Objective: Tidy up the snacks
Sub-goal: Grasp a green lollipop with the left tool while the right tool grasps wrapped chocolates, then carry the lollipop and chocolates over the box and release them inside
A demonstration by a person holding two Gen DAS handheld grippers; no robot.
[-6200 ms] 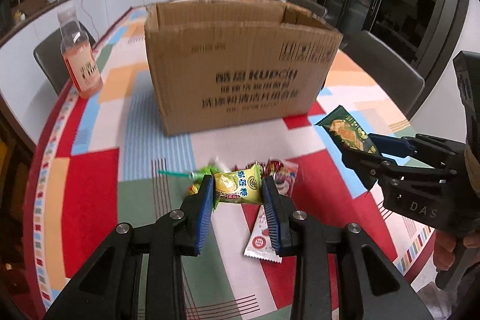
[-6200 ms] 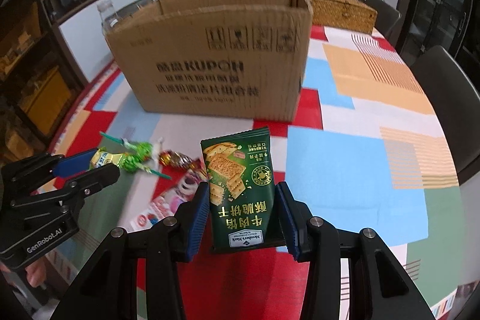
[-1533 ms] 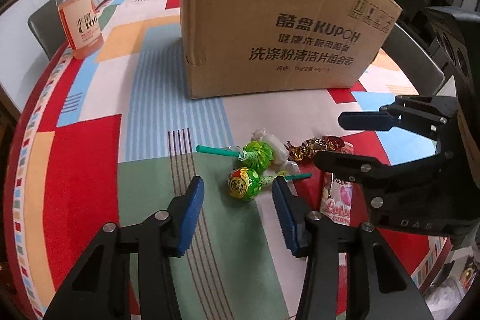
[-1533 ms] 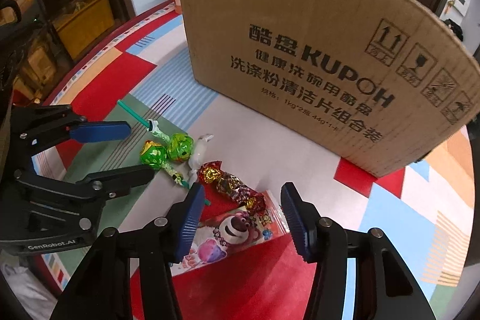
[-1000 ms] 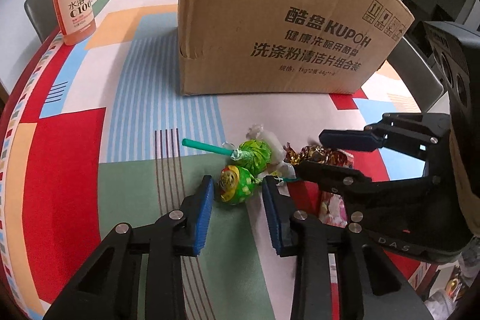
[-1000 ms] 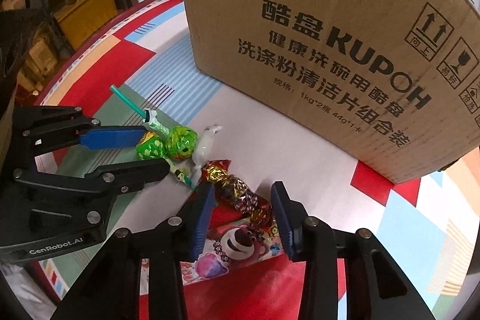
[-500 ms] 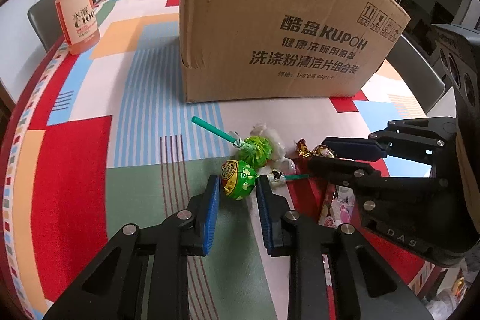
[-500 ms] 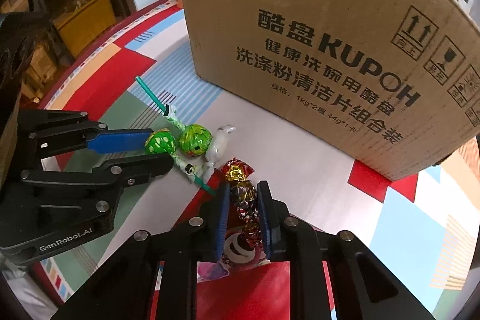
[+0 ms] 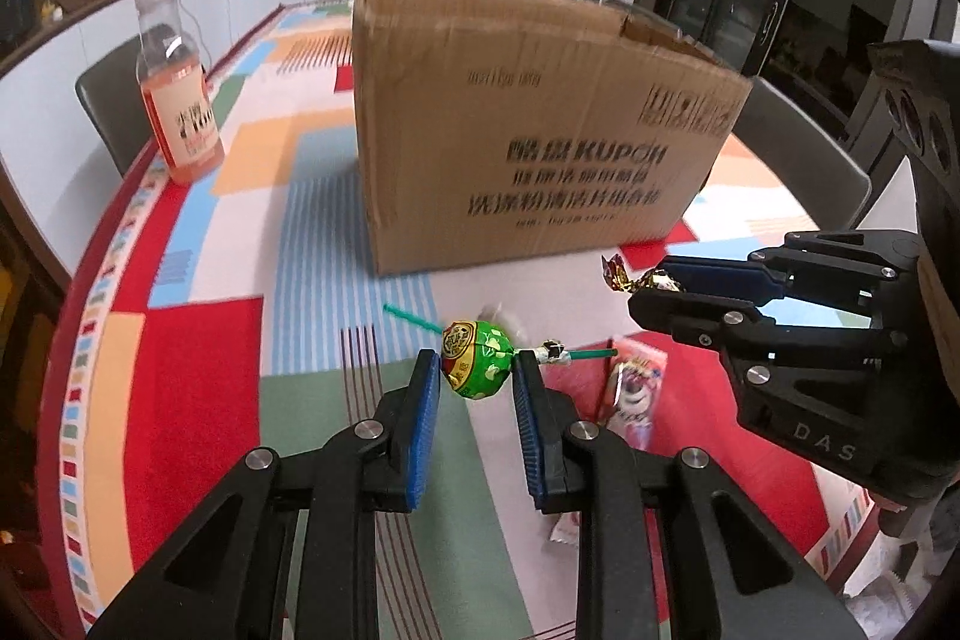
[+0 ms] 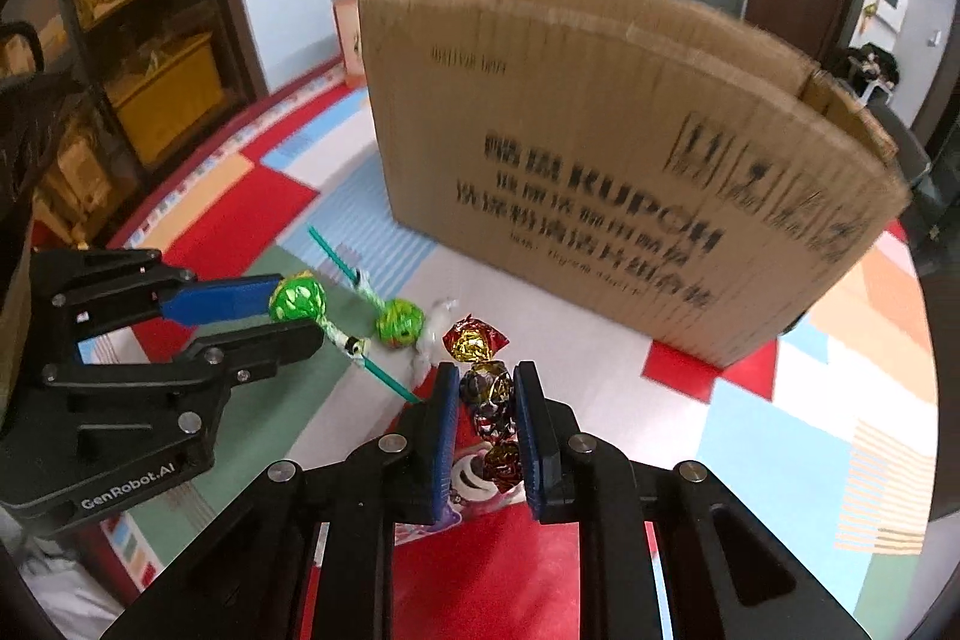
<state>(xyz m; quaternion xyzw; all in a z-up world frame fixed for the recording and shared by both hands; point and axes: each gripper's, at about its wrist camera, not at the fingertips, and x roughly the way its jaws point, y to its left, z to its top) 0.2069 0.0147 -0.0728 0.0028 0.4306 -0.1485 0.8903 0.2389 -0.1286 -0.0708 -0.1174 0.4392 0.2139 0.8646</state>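
Note:
My left gripper (image 9: 474, 370) is shut on a green lollipop (image 9: 477, 361) and holds it above the table; it also shows in the right wrist view (image 10: 297, 301). My right gripper (image 10: 485, 382) is shut on a string of red and gold foil candies (image 10: 489, 400), lifted off the table; it shows in the left wrist view (image 9: 639, 280). A second green lollipop (image 10: 399, 321) and a white candy (image 10: 435, 319) lie on the tablecloth. A pink bear-print packet (image 9: 630, 388) lies below my right gripper. The open cardboard box (image 9: 528, 130) stands behind them.
A bottle of orange drink (image 9: 180, 100) stands at the far left of the round table (image 9: 198, 340). Dark chairs (image 9: 798, 154) surround the table. Shelves (image 10: 150, 58) stand at the left in the right wrist view.
Both grippers closed and rose: the left lifted one green lollipop, the right lifted the foil candy string. The box looks blurred from motion.

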